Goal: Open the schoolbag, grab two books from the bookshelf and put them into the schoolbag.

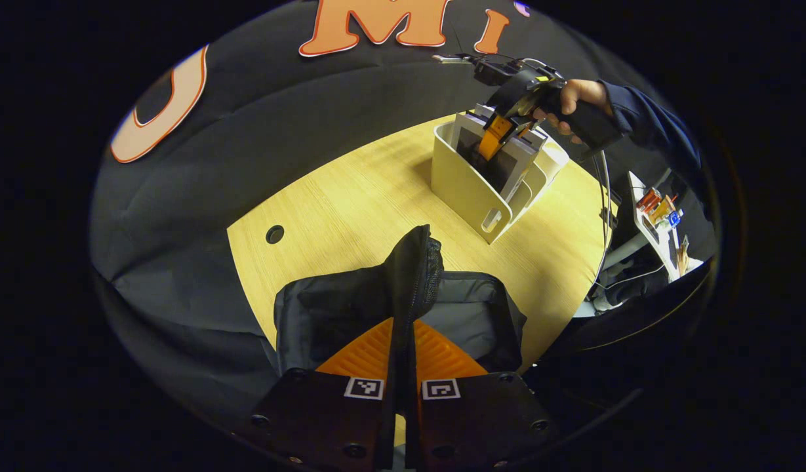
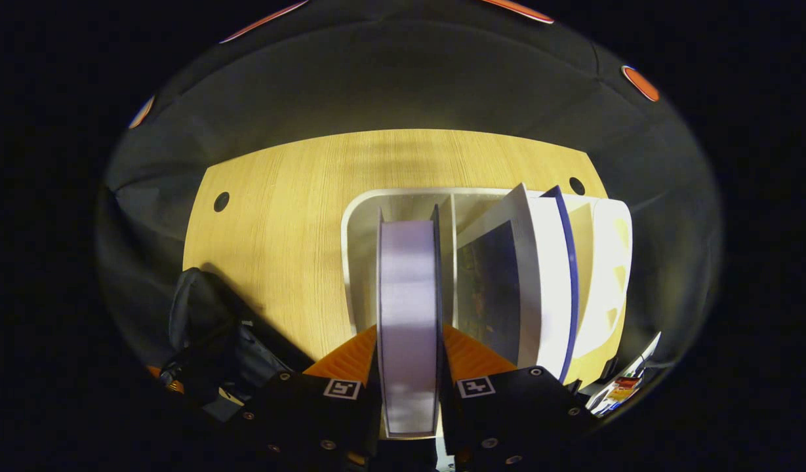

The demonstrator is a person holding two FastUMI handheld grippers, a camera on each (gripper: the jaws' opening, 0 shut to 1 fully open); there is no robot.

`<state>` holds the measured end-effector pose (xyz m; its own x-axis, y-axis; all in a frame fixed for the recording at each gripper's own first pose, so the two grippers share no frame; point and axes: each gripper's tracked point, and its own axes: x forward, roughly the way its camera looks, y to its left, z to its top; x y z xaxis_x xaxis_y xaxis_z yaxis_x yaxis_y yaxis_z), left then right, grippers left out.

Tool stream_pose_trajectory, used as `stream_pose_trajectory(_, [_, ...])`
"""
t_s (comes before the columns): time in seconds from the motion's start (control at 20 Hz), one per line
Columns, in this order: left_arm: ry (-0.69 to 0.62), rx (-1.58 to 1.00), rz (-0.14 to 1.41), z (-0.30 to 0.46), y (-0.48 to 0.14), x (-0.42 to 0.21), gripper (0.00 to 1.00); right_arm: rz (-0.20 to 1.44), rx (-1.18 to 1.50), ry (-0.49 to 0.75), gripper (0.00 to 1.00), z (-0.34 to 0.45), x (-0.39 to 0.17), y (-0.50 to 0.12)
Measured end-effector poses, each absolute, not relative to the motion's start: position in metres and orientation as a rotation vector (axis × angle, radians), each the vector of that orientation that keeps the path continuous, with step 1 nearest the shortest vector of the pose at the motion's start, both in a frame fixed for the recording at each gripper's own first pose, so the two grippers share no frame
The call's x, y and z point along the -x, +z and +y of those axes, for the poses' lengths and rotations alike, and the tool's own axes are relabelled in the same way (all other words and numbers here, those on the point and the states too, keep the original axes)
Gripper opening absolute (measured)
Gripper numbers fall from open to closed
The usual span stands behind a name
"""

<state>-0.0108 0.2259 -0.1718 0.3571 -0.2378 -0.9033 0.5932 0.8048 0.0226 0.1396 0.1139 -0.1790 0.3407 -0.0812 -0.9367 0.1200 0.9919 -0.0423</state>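
At the near left of the wooden table (image 1: 350, 196), the left gripper (image 1: 403, 341) is pressed together on a raised fold of the black schoolbag (image 1: 412, 262), apparently holding its mouth open to receive books. Farther right, the white bookshelf (image 1: 465, 183) stands upright. There the right gripper (image 2: 408, 347) pinches the first book (image 2: 408, 288) by its top edge, evidently to lift it out. A second book (image 2: 540, 275) leans in the neighbouring compartment.

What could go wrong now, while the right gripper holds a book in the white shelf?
The right gripper pinches the book at one edge only, so it may tilt or slip. Lifting it could tip the leaning books or drag the shelf. The left gripper may lose the schoolbag flap.
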Motion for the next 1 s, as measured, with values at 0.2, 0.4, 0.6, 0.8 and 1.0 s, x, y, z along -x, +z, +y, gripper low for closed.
stream_pose_trajectory(0.2, [-0.558, -0.362, 1.086, 0.222, -0.176, 0.013, 0.07, 1.181, -0.082, -0.123, 0.44, 0.11, -0.122, -0.151])
stream_pose_trajectory(0.4, [-0.554, -0.372, 1.089, 0.223, -0.178, 0.016, 0.07, 1.148, -0.105, -0.091, 0.37, 0.106, -0.092, -0.118])
stream_pose_trajectory(0.6, [-0.552, -0.377, 1.095, 0.222, -0.181, 0.018, 0.07, 1.111, -0.135, -0.077, 0.36, 0.1, -0.054, -0.092])
stream_pose_trajectory(0.8, [-0.549, -0.38, 1.097, 0.222, -0.184, 0.019, 0.07, 1.079, -0.196, -0.055, 0.36, 0.098, -0.011, -0.078])
stream_pose_trajectory(1.0, [-0.546, -0.364, 1.099, 0.221, -0.187, 0.018, 0.07, 1.064, -0.27, -0.048, 0.35, 0.09, 0.036, -0.075])
